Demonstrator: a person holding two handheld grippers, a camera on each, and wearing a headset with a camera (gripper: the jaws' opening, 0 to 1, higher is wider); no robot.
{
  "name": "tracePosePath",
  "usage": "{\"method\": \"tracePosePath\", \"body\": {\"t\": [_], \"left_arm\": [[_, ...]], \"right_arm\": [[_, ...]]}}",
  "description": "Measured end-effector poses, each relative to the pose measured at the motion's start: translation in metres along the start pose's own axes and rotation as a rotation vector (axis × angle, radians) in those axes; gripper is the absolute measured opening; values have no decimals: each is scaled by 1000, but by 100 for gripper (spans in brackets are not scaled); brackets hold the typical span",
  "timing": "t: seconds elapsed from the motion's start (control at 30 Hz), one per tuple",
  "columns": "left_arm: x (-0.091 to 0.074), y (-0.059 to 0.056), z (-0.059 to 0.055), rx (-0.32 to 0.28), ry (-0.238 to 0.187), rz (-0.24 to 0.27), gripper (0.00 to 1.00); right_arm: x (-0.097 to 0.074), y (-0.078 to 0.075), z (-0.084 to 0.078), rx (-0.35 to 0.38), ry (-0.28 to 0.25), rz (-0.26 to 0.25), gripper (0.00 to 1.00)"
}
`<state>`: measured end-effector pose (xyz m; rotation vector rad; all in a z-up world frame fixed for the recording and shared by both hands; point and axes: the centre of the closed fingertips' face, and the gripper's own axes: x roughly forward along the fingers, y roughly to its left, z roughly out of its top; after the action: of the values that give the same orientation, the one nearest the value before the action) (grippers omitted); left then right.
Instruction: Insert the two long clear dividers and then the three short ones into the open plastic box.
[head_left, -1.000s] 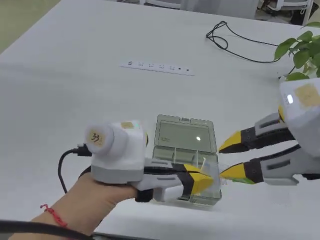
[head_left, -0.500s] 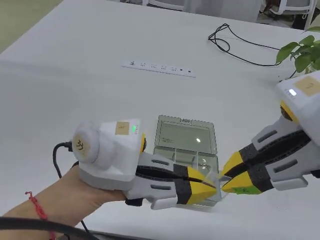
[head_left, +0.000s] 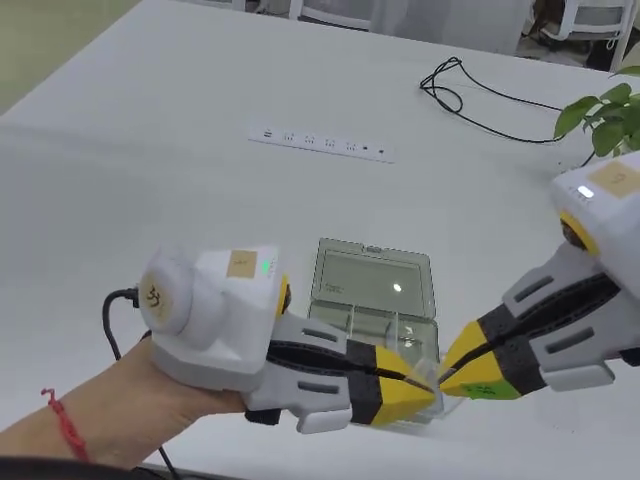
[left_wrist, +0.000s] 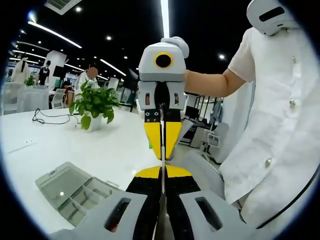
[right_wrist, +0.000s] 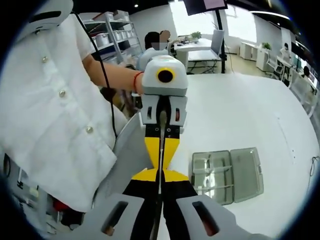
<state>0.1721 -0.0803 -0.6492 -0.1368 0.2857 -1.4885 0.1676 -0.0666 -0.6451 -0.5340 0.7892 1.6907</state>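
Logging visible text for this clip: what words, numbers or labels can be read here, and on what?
Nothing reads clearly.
On the left tool, round sticker: handwritten marks, too blurred.
On its top, tan sticker: blank or too small.
On the right tool, tan patch and green label: too small.
On the power strip: markings too small.
On the box and divider: none.

Head view: set high and close, aimed forward and down over the near edge of the table (head_left: 200, 200). Gripper views: set low, aimed head-on at each other, left gripper (right_wrist: 161, 165) and right gripper (left_wrist: 161, 157) tip to tip. Shared across all three: the box (head_left: 372, 285).
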Motion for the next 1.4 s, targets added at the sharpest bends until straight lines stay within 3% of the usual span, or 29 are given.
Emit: {"method": "tracePosePath", "body": {"t": [0.57,0.83,1.2,1.4], "left_arm": [[-4,5,-4,-17,-1,31,0],[-11,11,-8,-32,1,66,5],[-25,23,-14,-41,2,140,16],[-36,32,-19,-63,-3,196,28]], "right_arm": [[5,-4,-3,5,6,-17,3],[2,-9,0,5,0,-32,3],[-1,-17,1,10,-15,-66,3],[-4,-29,1,24,-20,-107,3]]}}
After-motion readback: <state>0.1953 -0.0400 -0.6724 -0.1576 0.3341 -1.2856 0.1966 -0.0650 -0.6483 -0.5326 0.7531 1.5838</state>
